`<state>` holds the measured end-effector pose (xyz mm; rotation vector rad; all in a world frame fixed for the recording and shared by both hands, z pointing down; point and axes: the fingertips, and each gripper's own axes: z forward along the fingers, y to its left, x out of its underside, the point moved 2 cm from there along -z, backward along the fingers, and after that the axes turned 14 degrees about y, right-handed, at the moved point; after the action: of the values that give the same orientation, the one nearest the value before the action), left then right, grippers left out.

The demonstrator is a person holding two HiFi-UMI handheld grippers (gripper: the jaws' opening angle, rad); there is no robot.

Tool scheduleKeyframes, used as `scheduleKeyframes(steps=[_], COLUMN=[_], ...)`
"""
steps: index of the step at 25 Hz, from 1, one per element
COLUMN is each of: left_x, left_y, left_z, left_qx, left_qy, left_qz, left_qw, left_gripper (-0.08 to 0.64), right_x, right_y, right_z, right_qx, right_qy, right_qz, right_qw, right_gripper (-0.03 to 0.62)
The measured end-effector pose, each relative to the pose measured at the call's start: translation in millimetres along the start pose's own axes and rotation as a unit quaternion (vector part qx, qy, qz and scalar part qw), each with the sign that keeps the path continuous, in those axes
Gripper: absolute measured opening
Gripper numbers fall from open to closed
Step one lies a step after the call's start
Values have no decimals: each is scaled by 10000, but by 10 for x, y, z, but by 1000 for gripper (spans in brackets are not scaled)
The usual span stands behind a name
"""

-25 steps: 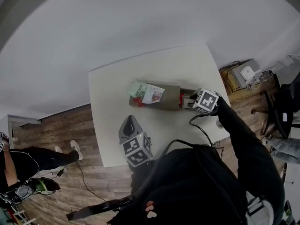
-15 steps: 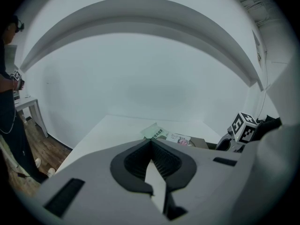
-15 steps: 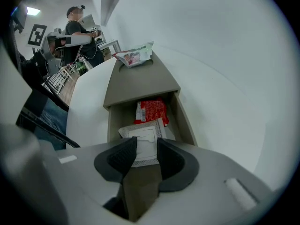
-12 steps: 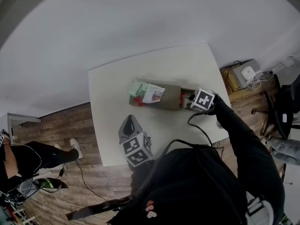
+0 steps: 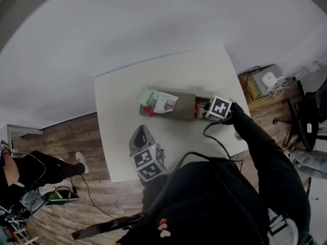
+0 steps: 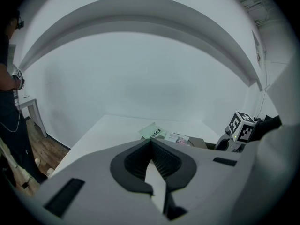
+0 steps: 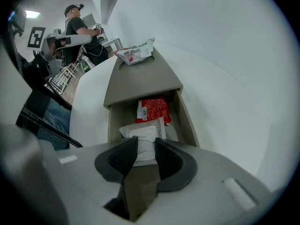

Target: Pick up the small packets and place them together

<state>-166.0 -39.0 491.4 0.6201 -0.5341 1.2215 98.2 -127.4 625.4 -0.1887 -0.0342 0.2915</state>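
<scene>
- Right gripper view: the right gripper [image 7: 146, 143] hangs at centre frame over the brown box's [image 7: 140, 81] open end. Its jaws are part-spread and have just been closing astride a white packet [image 7: 142, 134]. A red packet [image 7: 153, 108] lies just above.
- The left gripper [image 6: 151, 143], lower centre, is pressed together and empty.
- The step in hand looks like picking. The next move likely calls for a firm pinch, then a carry to the packets [image 7: 136, 53] piled at upper centre.

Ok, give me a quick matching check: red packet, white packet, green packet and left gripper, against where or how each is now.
1 red packet
2 white packet
3 green packet
4 left gripper

A on the box lid
B jaws together, empty
C in the open compartment, by the lid's edge
D in the open compartment, nearer the box's end

Pairs: 1-C, 2-D, 3-A, 4-B
</scene>
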Motion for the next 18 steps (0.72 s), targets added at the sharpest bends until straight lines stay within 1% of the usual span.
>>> scheduleKeyframes(steps=[4,12,18], left_x=[-10,-13,-15], left_y=[11,-4,-11], left_z=[15,-42,-92], left_qx=[-1,-3,-4], left_qy=[-8,-54,-107], left_qz=[6,11,25], left_qw=[10000,10000,9999], left_gripper=[-2,-2,-2], right_x=[-13,41,86], right_y=[29,64,130], right_z=[16,-10,-38], right_qx=[-59,154,55], right_qy=[86,45,-190], right_qz=[-9,31,138], right_qw=[9999,9999,9997], right_gripper=[107,80,58])
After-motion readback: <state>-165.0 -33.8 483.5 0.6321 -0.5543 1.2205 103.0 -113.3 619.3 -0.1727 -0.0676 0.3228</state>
